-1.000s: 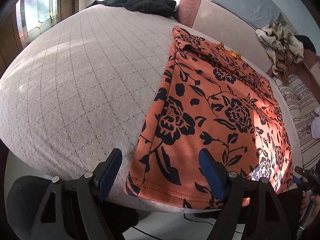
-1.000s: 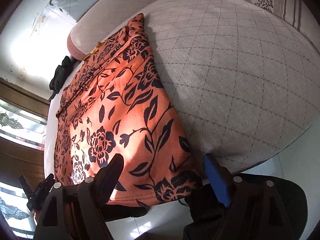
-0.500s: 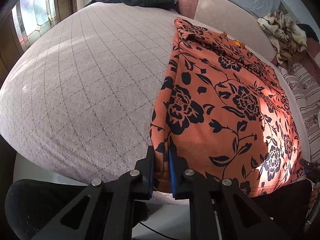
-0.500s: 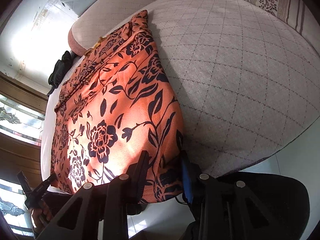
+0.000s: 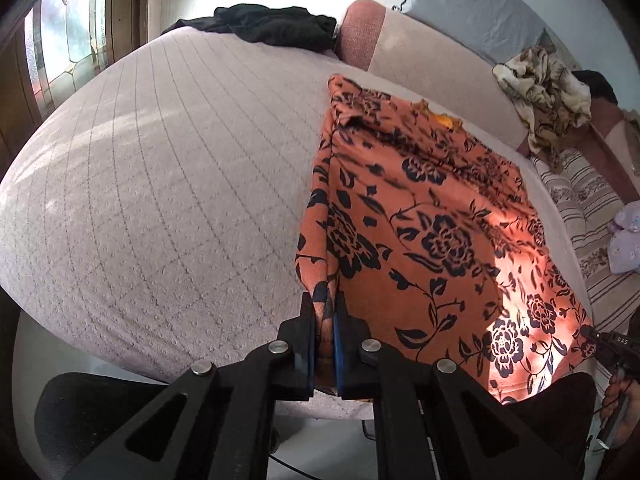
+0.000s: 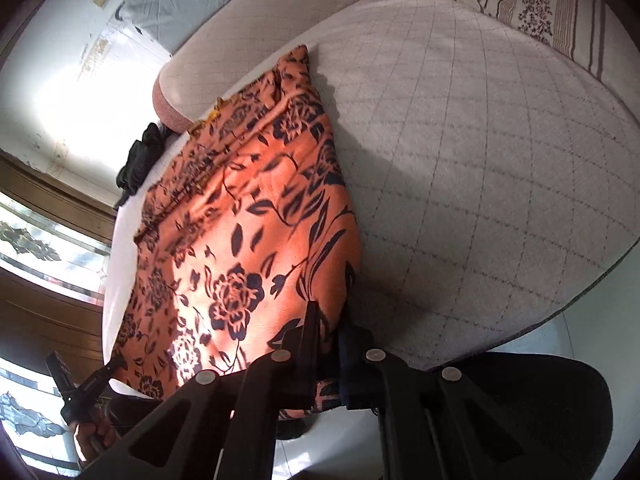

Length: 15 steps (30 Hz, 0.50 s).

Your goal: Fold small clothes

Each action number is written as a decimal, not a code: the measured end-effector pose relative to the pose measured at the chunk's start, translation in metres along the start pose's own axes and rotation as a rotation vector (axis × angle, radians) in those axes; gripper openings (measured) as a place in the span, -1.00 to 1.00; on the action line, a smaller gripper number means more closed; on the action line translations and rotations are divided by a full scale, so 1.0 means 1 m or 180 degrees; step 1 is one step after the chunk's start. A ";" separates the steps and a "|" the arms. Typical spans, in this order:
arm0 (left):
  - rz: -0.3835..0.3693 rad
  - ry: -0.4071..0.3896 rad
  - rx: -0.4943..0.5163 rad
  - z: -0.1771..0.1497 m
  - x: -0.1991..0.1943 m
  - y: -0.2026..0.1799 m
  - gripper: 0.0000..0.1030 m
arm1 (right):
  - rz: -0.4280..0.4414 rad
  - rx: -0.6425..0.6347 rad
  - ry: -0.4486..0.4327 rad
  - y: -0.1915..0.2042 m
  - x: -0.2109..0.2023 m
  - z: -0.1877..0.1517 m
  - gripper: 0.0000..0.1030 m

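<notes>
We are only at the start of the folding. The orange flowered garment lies spread out on the big grey quilted bed, with its near hem at the edge closest to us. We cannot tell if it is a skirt or a top.

Our left gripper is pinched tight on the near left corner of the hem. Our right gripper is pinched tight on the near right corner. Both corners look a little lifted off the bed, and the cloth pulls up into small ridges at each pinch. The rest of the garment lies flat.

So the grab is done. We think what is left is to carry the near hem up and over to the far end, lay it down, smooth it, and maybe fold it once more. No fold shows yet.

The left view shows things the right view does not: a purple soft toy on the striped bedding and a tan patterned cloth bunched in full at the head of the bed. It also shows the hand that holds the right gripper.

The right view shows the wide bare side of the bed past the garment's right edge, and the striped flowered pillow in full. Both views show the black clothes lying near the window.
</notes>
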<state>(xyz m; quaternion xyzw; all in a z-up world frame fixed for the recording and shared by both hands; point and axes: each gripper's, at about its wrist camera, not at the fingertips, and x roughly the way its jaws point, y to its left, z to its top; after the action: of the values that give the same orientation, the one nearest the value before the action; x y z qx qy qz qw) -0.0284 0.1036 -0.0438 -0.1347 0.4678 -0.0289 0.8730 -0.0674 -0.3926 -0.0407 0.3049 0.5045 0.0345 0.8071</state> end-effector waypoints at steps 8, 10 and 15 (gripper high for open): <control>0.0155 0.0432 -0.0093 -0.016 0.048 0.012 -0.85 | 0.0031 0.0275 0.0271 -0.022 0.032 -0.001 -0.85; 0.0123 0.0316 -0.0019 -0.012 0.038 0.006 -0.86 | 0.0065 0.0296 0.0278 -0.024 0.034 -0.003 -0.85; 0.0116 0.0329 0.0016 -0.004 0.044 0.006 -0.86 | 0.0145 0.0237 0.0234 -0.020 0.031 0.006 -0.85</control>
<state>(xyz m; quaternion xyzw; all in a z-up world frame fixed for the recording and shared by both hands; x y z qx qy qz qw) -0.0077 0.1003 -0.0834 -0.1223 0.5145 -0.0211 0.8485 -0.0525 -0.4002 -0.0737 0.3447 0.5276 0.0453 0.7751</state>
